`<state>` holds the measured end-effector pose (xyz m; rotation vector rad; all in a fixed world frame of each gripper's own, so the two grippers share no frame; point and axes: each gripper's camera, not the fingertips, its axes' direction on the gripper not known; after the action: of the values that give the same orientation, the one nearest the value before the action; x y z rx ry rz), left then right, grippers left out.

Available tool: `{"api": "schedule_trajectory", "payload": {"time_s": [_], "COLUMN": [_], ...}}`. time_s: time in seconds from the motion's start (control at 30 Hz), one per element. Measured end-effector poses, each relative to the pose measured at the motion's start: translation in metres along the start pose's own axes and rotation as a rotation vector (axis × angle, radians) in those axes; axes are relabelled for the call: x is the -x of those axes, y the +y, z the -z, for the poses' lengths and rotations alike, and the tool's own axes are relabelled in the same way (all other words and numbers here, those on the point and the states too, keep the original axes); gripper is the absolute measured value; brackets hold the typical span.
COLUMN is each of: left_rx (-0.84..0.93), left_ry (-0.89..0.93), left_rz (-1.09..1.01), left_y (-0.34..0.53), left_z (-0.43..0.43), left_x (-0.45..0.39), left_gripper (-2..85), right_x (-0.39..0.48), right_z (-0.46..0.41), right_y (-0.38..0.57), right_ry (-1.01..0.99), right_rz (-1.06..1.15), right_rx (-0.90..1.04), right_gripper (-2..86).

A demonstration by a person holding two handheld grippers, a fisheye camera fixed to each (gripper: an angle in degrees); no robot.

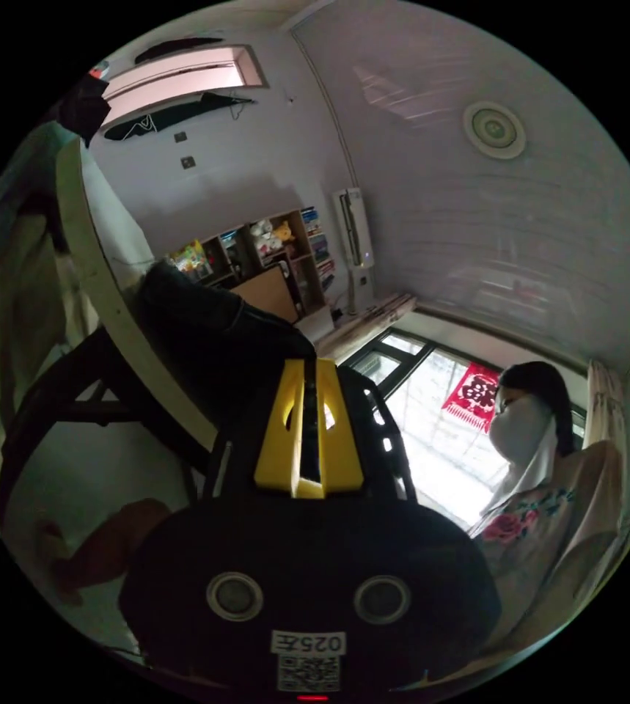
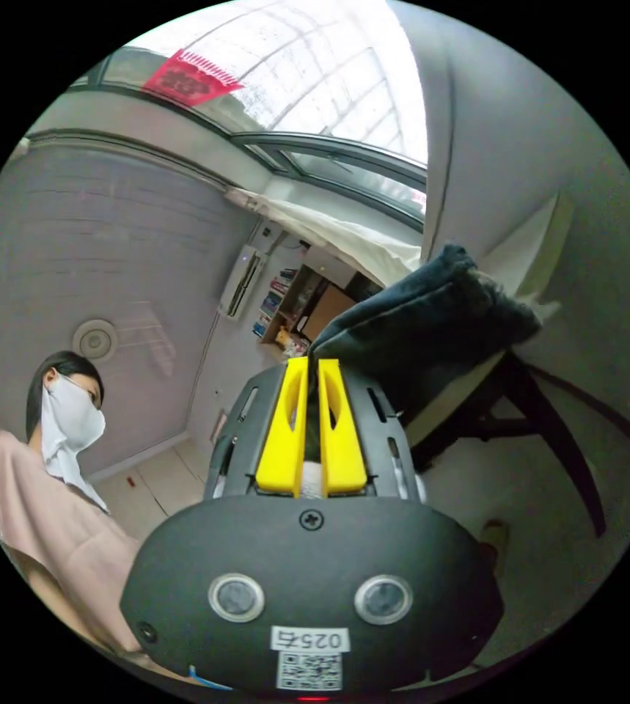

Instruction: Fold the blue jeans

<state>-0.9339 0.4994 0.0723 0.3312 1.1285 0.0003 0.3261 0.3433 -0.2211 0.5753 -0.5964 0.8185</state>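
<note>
The blue jeans [image 1: 204, 330] look dark and hang in a bunch over the pale table edge [image 1: 98, 271]. In the left gripper view the cloth runs down to my left gripper [image 1: 309, 364], whose yellow jaws stand close together with a dark strip of cloth pinched between them. In the right gripper view the jeans [image 2: 432, 315] drape over the table edge [image 2: 542, 242] with a frayed hem showing. My right gripper [image 2: 313, 363] sits just below that bundle, its yellow jaws nearly touching on dark fabric.
Both cameras tilt up toward the ceiling. A person [image 1: 542, 506] [image 2: 58, 469] stands close by. Dark table legs [image 1: 65, 396] [image 2: 542, 433] lie under the tabletop. A shelf unit [image 1: 270, 257], a wall air conditioner [image 1: 182, 73] and a large window [image 2: 307, 88] surround the spot.
</note>
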Motion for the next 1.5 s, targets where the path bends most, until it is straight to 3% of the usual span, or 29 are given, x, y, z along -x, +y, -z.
{"api": "schedule_trajectory", "payload": {"time_s": [0.2,0.43,0.53,0.67,0.77,0.83,1.0,1.07,1.17,1.23,1.3,1.37,1.5], "left_rx": [-0.042,0.169,0.319,0.556,0.686,0.715,0.672,0.619,0.485,0.479,0.566,0.778,1.075], "left_ry": [0.012,-0.269,-0.434,-0.741,-0.912,-0.993,-0.912,-0.922,-0.97,-0.866,-0.732,-0.533,-0.284], "left_rz": [-0.099,-0.286,-0.249,-0.11,-0.07,-0.073,-0.043,-0.094,-0.253,-0.338,-0.406,-0.447,-0.464], "left_y": [-0.018,-0.075,-0.102,-0.1,-0.075,-0.065,-0.06,-0.052,-0.021,0.013,0.058,0.128,0.222], "left_z": [-0.005,-0.124,-0.221,-0.346,-0.397,-0.411,-0.412,-0.405,-0.392,-0.396,-0.417,-0.461,-0.525], "left_x": [-0.047,-0.101,-0.058,0.05,0.107,0.121,0.122,0.098,0.038,0.002,-0.025,-0.044,-0.049], "left_gripper": [-1.4,-1.4,-1.3,-1.2,-1.2,-1.1,0.0,1.9,3.9,4.3,5.7,7.7,8.2], "right_x": [0.063,0.13,0.111,0.004,-0.059,-0.068,-0.05,-0.016,0.057,0.094,0.115,0.104,0.041], "right_z": [-0.03,-0.15,-0.254,-0.412,-0.474,-0.485,-0.47,-0.447,-0.409,-0.385,-0.374,-0.387,-0.393], "right_y": [-0.04,-0.131,-0.178,-0.209,-0.196,-0.194,-0.214,-0.231,-0.239,-0.231,-0.225,-0.23,-0.248], "right_ry": [0.044,0.165,0.279,0.536,0.593,0.6,0.459,0.402,0.507,0.579,0.678,0.82,0.829], "right_rz": [0.17,0.387,0.41,0.217,0.094,0.097,0.12,0.205,0.465,0.547,0.599,0.539,0.286], "right_rx": [0.029,0.217,0.401,0.787,0.992,0.994,0.872,0.762,0.563,0.416,0.34,0.522,0.683], "right_gripper": [0.1,0.5,0.9,1.8,2.7,3.5,6.5,12.2,16.6,14.6,12.1,12.1,15.0]}}
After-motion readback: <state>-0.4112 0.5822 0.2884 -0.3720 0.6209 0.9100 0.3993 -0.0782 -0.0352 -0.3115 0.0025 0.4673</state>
